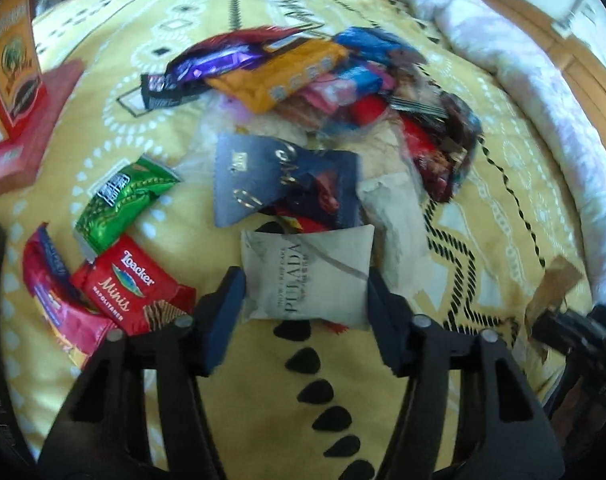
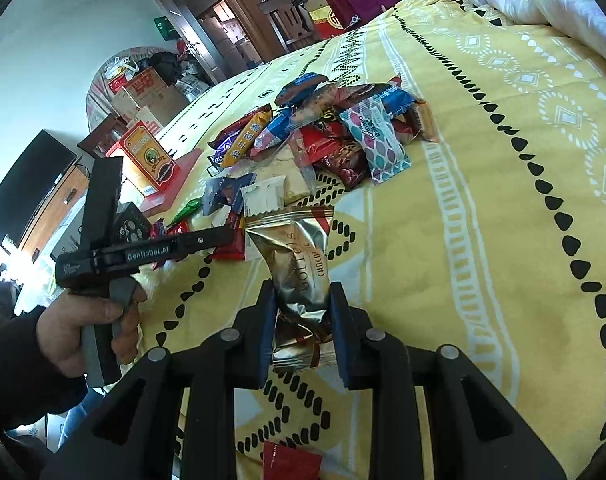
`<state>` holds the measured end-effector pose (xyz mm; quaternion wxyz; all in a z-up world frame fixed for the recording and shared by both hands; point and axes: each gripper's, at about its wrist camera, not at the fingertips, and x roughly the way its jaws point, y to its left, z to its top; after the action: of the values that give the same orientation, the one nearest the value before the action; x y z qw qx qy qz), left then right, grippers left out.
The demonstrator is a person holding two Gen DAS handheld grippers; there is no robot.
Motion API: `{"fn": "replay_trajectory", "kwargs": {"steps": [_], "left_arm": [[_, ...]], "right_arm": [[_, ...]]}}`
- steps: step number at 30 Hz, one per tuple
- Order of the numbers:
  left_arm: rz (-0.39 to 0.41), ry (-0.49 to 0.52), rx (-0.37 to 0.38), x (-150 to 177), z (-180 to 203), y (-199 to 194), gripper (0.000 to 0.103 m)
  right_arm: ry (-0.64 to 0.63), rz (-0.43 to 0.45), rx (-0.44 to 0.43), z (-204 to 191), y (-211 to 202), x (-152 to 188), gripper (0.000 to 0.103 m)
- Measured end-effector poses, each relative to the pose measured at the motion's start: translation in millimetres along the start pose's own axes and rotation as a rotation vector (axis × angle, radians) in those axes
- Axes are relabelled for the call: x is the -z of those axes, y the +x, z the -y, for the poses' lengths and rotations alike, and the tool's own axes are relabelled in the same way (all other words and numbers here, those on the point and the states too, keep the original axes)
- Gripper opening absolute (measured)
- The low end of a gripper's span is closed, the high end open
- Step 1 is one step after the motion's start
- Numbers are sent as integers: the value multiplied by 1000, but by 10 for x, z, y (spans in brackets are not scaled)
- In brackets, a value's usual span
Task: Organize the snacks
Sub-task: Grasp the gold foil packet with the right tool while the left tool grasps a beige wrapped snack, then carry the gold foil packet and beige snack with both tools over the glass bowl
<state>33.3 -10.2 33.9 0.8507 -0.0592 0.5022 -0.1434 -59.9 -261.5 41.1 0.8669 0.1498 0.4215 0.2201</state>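
Observation:
A white Pulada packet (image 1: 307, 276) lies on the yellow bedspread (image 1: 143, 120), and my left gripper (image 1: 304, 294) has a blue pad against each of its side edges. In the right wrist view a hand (image 2: 83, 328) holds that left gripper (image 2: 227, 236) low over the small packets. My right gripper (image 2: 303, 320) is shut on a crinkled gold and silver chocolate packet (image 2: 299, 264), held above the bed. A heap of mixed snack packets (image 1: 303, 76) (image 2: 327, 128) lies further back.
Beside the left gripper lie a green packet (image 1: 123, 196), a red Loacker Minis packet (image 1: 131, 288) and a dark blue packet (image 1: 283, 184). A red and orange box (image 1: 11, 68) stands at the left edge. A pale quilt (image 1: 523, 60) runs along the right.

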Motion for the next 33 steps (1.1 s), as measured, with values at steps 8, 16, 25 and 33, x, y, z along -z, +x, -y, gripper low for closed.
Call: {"fn": "replay_trajectory", "kwargs": {"steps": [8,16,25,33], "left_arm": [[47,48,18,51,33,-315,20],[100,38,60,28,-9,-649,16],[295,34,99,-26,-58,-1504,15],[545,-4,57,-75,-437,-2633,15]], "right_arm": [[-25,24,5,-136,-90,-50,29],[-50,43,2,-309,-199,-88,29],[-138,92,5,-716,-415,-261,29],[-308,177,-51,-1612,-597,-732,29]]}}
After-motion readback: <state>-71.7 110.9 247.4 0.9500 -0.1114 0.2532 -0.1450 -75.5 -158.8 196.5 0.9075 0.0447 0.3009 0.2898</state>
